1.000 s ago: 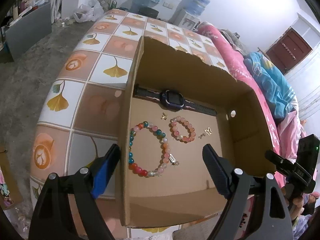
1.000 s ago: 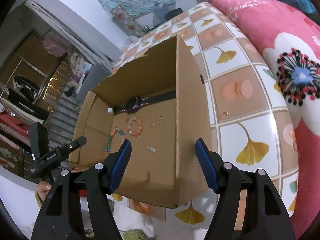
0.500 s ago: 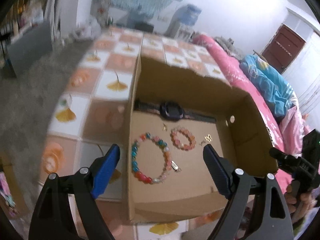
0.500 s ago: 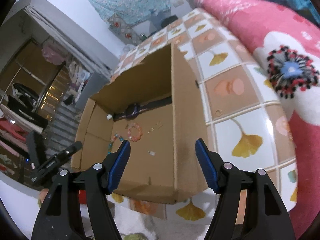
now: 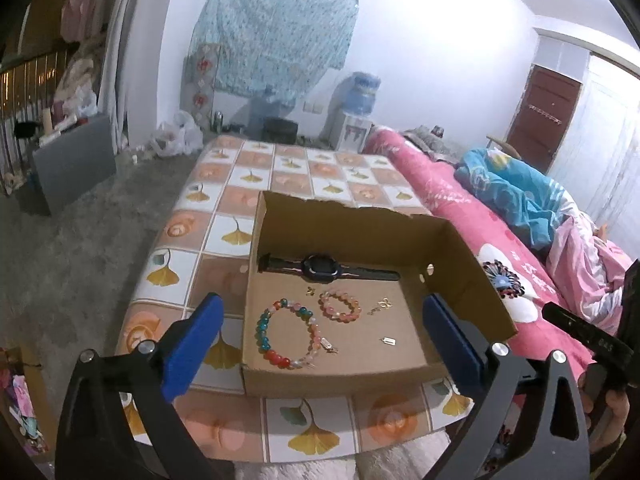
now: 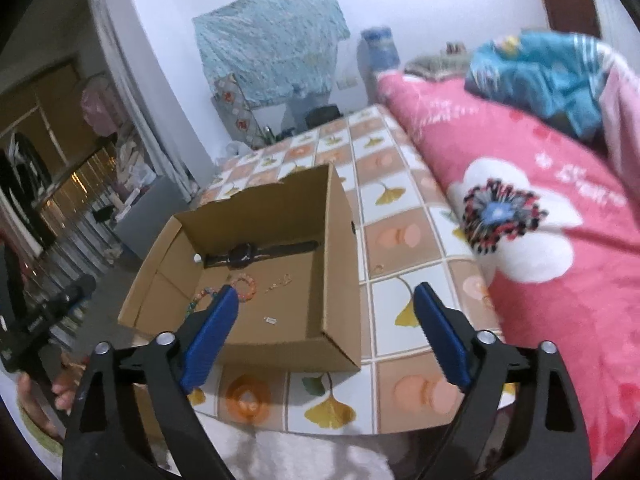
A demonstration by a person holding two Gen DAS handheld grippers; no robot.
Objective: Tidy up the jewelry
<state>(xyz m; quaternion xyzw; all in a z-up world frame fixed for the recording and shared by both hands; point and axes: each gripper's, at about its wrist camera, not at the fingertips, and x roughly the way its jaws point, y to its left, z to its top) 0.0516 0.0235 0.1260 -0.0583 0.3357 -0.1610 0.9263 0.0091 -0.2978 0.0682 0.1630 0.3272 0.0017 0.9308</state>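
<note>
— What had changed in that last second?

— Both tools had pulled back and tilted up. The left gripper [image 5: 320, 334] and right gripper [image 6: 326, 330] were spread wide and held nothing, low in each frame, clear of the cardboard box [image 5: 460, 256].

— And the jewelry?

— All inside the box, mid-frame: the watch [image 5: 322, 268] along the far wall, the large bead bracelet [image 5: 288, 334] and small bracelet [image 5: 340, 306] nearer. It looked finished — except a ring [image 6: 378, 268] on the table right of the box.

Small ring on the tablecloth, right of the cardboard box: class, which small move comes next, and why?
Probably lower the open right hand-held gripper toward the ring. It lies outside the box, while watch and bracelets are inside.
</note>
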